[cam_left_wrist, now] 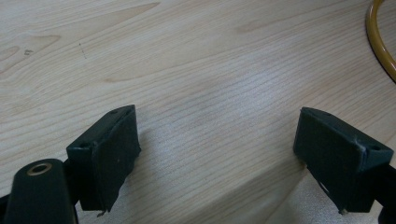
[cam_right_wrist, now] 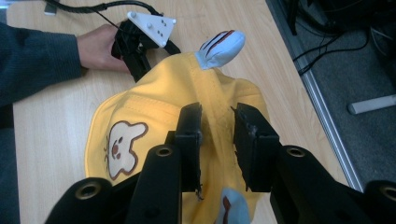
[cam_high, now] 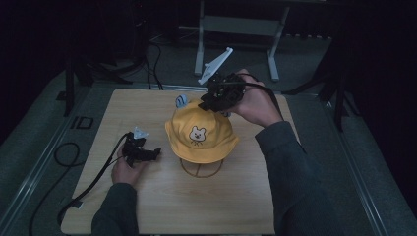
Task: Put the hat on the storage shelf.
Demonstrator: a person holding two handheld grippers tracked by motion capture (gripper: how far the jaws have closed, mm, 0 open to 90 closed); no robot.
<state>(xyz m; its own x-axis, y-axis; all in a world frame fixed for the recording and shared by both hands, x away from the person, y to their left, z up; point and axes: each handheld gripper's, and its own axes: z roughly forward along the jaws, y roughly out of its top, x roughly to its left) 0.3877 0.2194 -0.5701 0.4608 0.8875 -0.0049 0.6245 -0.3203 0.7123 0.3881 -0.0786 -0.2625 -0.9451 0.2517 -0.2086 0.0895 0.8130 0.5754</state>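
We rest our left claw [cam_high: 142,150] low on the desk [cam_high: 162,206], jaws wide apart w/ nothing in them. Past it, the yellow hat [cam_high: 200,135] sits on a wire stand [cam_high: 200,169] mid-desk. Our right claw [cam_high: 209,102] is at the hat's top, jaws nearly together w/ a fold of cloth [cam_right_wrist: 217,119] between them; if they pinch it, we can't tell. We should grab enough cloth & lift slow. The right gripper view shows the hat's blue ears [cam_right_wrist: 220,48] up close; the high view shows the stand.
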